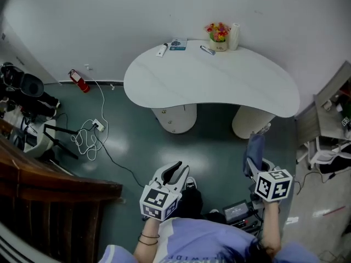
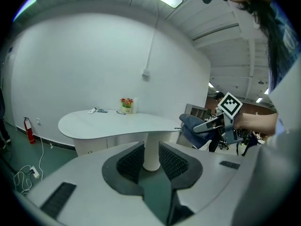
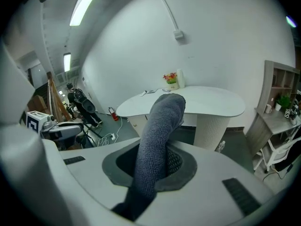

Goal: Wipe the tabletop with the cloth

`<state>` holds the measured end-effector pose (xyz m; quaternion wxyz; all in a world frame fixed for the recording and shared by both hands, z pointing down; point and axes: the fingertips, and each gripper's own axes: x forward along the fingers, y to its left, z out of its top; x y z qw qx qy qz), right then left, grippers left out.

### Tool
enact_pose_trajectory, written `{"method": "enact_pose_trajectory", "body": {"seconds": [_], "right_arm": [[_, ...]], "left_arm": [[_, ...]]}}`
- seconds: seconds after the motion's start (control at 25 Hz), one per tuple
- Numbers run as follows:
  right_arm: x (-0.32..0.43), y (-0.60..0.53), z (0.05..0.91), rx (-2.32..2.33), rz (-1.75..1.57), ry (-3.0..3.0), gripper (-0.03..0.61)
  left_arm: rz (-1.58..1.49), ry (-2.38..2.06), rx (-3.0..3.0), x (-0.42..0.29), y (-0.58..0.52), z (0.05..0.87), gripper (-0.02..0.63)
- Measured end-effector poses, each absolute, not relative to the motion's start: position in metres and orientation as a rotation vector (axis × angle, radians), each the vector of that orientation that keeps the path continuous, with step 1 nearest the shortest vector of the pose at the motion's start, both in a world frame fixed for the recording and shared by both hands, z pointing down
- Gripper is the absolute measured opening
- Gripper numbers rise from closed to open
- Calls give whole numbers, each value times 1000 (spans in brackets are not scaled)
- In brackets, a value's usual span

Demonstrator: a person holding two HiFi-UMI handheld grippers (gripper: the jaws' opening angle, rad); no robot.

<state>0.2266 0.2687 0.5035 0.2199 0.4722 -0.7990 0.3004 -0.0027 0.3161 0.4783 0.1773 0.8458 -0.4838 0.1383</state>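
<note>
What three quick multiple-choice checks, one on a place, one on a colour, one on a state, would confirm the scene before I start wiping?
1. Where does the flower pot stand?
A) at the far edge of the tabletop
B) on the floor under the table
C) between a hand-held gripper's jaws

2. What colour is the cloth?
A) red
B) yellow
C) grey-blue

3. How is the left hand-held gripper?
A) shut on the cloth
B) open, holding nothing
C) shut on a pen

Answers:
1 A, the pot sits beside the paper roll at the far rim.
2 C, grey-blue shows where the right hand-held gripper clamps it.
3 B, its jaws stand apart with nothing between them.
</note>
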Motion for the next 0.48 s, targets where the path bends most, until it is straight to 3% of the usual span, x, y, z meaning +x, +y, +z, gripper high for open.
{"method": "enact_pose_trajectory", "body": {"seconds": [0.48], "right_arm": [[253, 399, 504, 1153, 749, -2273, 66]], "left_arm": [[421, -1313, 2425, 89, 451, 473, 92]]}}
